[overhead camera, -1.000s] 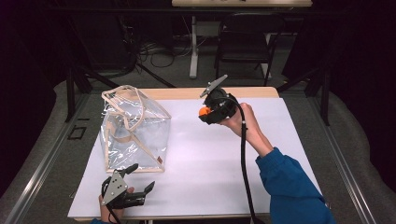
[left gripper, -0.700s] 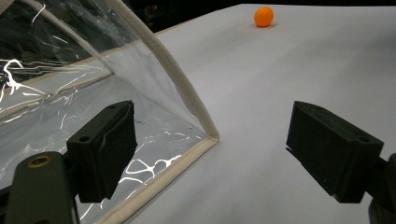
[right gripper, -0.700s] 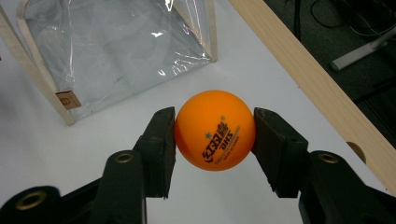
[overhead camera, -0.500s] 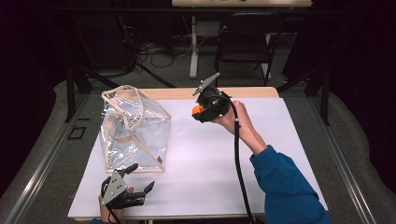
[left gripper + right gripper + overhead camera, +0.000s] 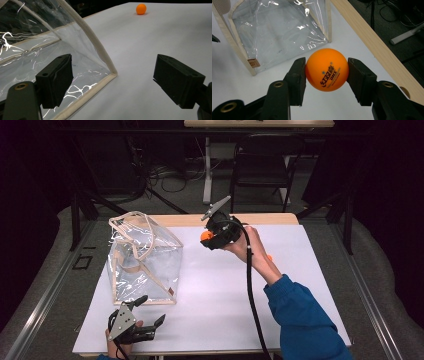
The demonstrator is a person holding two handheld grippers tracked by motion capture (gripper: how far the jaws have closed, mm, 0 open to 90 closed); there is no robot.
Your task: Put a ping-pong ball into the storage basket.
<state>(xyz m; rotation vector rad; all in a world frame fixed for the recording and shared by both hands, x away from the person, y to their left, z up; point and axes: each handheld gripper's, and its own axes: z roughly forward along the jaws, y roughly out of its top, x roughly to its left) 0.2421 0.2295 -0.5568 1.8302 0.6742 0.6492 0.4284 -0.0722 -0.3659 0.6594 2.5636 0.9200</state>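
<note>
Two balls in play: one orange ball (image 5: 327, 69) was pinched in the right gripper (image 5: 210, 236), the spare ball (image 5: 141, 9) sat loose on the white table (image 5: 215, 305), far side from the left gripper's camera.
Right gripper: pads squeezed the ball from both sides, held well up off the table.
What changed: compared with a second before, the right hand had drifted toward the clear bag (image 5: 142, 260) — only a bit, but the ball ended up nearer the bag's open top.
What that meant: looked like the carry leg of dropping it in the bag; lift done, release not yet.
Left gripper (image 5: 142, 317): jaws spread wide with nothing between them, parked at the bag's near bottom corner, same spot as before — maybe waiting to steady the bag.
Bag: upright on the table's left side, handles flopped over the top.
</note>
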